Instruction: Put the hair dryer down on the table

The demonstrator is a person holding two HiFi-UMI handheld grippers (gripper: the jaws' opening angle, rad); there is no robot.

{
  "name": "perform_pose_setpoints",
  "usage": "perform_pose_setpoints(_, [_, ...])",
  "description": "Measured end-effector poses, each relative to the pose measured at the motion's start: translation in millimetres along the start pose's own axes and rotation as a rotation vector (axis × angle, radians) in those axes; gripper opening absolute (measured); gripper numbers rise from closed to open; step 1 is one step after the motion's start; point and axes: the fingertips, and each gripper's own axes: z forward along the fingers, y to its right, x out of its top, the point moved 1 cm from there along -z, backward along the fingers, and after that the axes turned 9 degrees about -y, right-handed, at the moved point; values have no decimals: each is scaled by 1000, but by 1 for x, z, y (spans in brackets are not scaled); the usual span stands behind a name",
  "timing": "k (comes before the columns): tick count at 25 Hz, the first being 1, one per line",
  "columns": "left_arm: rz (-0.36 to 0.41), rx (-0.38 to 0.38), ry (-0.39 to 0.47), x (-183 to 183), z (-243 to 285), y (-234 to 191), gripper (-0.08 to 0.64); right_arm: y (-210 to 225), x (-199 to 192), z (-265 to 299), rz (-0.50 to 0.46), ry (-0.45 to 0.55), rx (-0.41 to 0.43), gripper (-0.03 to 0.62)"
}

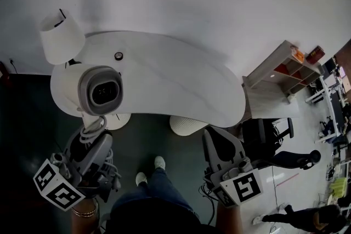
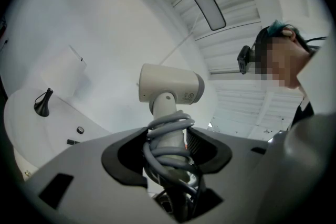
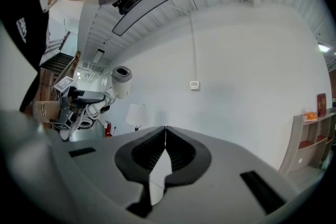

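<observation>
Left gripper [image 2: 167,145] fingers [image 2: 123,157] clamped on hair dryer [image 2: 170,86] handle, its head beyond fingertips. Right gripper [image 3: 166,136] fingers pressed together, empty.

A white table [image 1: 181,82] with a long, curved top – kidney-like in outline – stands against the pale wall. At its left end sits a lamp [image 1: 61,35] with a white shade. Just right of the lamp, near the back edge, lies a small dark round piece [image 1: 118,56], too small to name. In the left gripper view a short dark bit [image 2: 72,141] lies near it. Under the top, two white rounded feet [image 1: 189,124] rest on the dark floor [image 1: 164,142].
</observation>
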Motion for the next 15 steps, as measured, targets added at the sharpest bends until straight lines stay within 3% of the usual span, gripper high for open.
perform_pose_setpoints(15, [18, 31, 43, 25, 49, -16, 241, 48, 25, 50, -31, 35, 55, 17])
